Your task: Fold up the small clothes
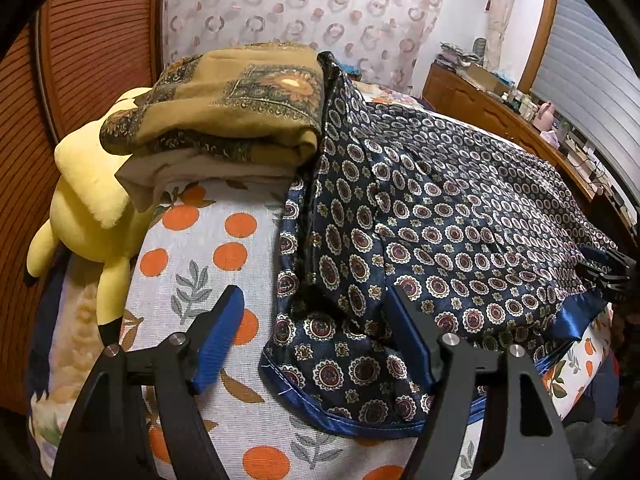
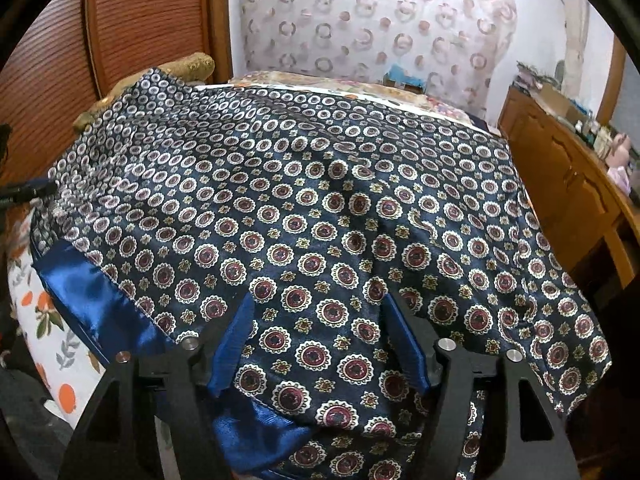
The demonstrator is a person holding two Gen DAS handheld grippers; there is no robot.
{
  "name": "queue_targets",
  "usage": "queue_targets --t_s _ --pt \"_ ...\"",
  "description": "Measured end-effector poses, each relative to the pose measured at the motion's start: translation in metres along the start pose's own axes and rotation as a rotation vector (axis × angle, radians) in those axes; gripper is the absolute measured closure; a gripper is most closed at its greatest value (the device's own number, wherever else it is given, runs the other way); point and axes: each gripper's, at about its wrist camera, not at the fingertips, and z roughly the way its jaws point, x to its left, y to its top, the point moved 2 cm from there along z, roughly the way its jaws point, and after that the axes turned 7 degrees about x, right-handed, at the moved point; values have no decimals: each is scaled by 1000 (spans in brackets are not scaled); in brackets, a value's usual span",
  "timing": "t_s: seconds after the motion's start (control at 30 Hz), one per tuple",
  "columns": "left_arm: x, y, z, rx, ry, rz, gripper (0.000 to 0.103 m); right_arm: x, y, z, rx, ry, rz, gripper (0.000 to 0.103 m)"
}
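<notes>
Nearest the left wrist camera, the left gripper (image 1: 316, 312) has its blue pads (image 1: 218, 336) spread apart over the near corner of the scarf (image 1: 440, 216), with nothing pinched between them. One pad hangs above the bedsheet (image 1: 208, 264), the other above the navy cloth.

In the right wrist view, the right gripper (image 2: 320, 320) also stands with its jaws apart. The cloth lies under and between its pads (image 2: 234, 336), and they do not press on it.

The scarf is navy satin with ringed medallions and a plain blue border (image 2: 92, 288). It lies spread out but rumpled across the bed, its near edge hanging over the side.

The sheet beneath is white with orange fruit and grey-green leaves. To the left of the scarf, a yellow plush toy (image 1: 88, 200) slumps at the bed's edge. A stack of folded cloths (image 1: 232, 116), topped by an ochre patterned one, lies just behind it and touches the scarf's far corner.

Beyond are a ribbed wooden door (image 1: 100, 40), a pale curtain (image 2: 360, 20) with pink rings, and on the right a cluttered wooden cabinet (image 2: 560, 160).
</notes>
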Motion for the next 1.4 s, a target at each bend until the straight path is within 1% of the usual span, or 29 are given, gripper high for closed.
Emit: queue_targets --t_s 0.13,0.2,0.23,0.27,0.3,0.33,0.37,0.4,0.43,0.47,0.5,0.57,0.67,0.8,1.0,1.23,1.4 --pt "-2 1 0 0 -14 3 29 2 -3 -2 1 9 5 29" --pt "-2 1 0 -2 -33 -2 29 4 -3 -2 5 13 -6 21" --pt "-2 2 -1 -3 -47 -2 30 4 -3 -4 7 14 -11 20" --pt "-3 2 -1 -6 -58 -2 38 4 -3 -4 8 14 -11 19" --pt "-3 2 -1 -8 -67 -3 49 4 -3 -3 8 15 -10 19" --pt "-3 2 0 -8 -67 -5 52 4 -3 -2 8 16 -10 19" --pt "-3 3 0 -9 -62 -6 64 3 -3 -2 8 17 -9 18" --pt "-2 3 1 -7 -62 -7 79 3 -3 -2 7 16 -9 18" --pt "-1 4 2 -5 -74 -11 87 4 -3 -2 6 16 -9 18" --pt "-2 4 3 2 -101 -10 97 4 -3 -2 6 16 -9 18" --pt "-4 3 2 4 -118 -1 98 4 -3 -2 6 16 -9 18" --pt "-11 5 -6 -30 -121 20 98 4 -3 -2 6 16 -10 18" --pt "-22 11 -20 -78 -154 31 98 4 -3 -2 6 16 -9 18" --pt "-42 24 -38 -141 -178 70 98 4 -3 -2 6 17 -9 18" --pt "-77 38 -56 -184 -242 157 98 3 -3 -2 6 17 -8 18" --pt "-109 62 -65 -221 -299 219 99 -1 -3 -7 -8 9 13 18" --pt "-140 80 -66 -230 -347 272 99 -17 -6 -26 -60 7 48 25"
